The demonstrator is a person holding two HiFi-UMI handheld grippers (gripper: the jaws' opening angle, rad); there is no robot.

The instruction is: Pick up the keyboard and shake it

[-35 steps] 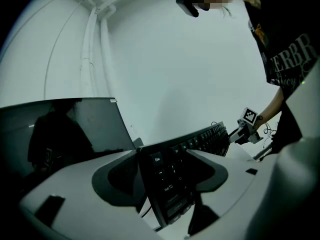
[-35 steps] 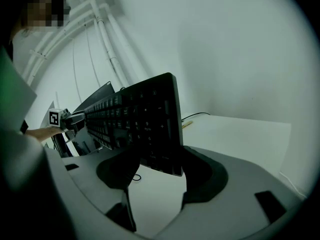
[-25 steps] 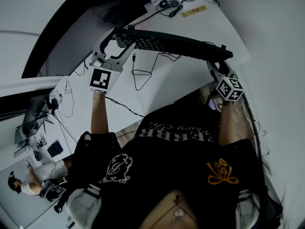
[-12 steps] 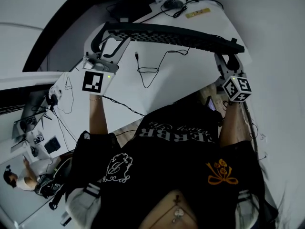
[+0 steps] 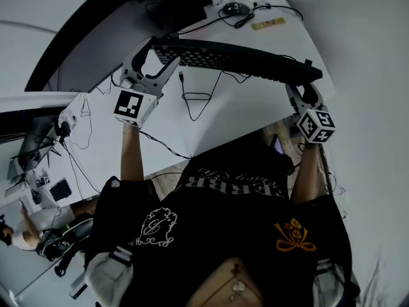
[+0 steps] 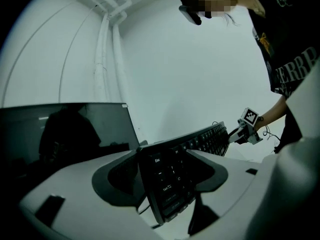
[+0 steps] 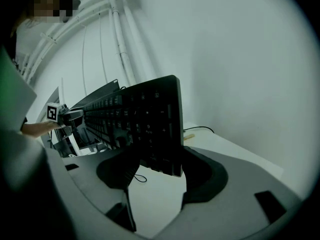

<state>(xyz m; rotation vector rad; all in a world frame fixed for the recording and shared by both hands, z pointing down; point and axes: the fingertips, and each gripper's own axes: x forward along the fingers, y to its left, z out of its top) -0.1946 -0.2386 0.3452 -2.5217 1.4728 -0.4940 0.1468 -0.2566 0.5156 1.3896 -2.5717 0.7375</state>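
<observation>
Pickup: completed, table [image 5: 255, 117] well below keyboard [image 5: 236, 59] | jaws: left gripper [image 5: 155, 55] and right gripper [image 5: 303, 87] each clamped on a keyboard end | remaining, as judged: shaking.

The keyboard [image 6: 167, 184] bears "Esc" and "Tab" key labels.

The left gripper [image 6: 162, 178] fills the lower frame, its grey jaws pressed on either side of the near end of the black keyboard [image 6: 197, 143], where the Esc key shows. The keyboard stands on edge and runs away toward 2 o'clock. Its far end meets the right gripper [image 6: 239, 133], marker cube on top, with a bare forearm [image 6: 272, 115] behind it. A dark monitor [image 6: 65, 134] stands at 9 o'clock. White pipes [image 6: 107, 44] climb the pale wall at 11 o'clock. The person's black lettered shirt [image 6: 292, 49] fills the edge from 1 to 3 o'clock.
</observation>
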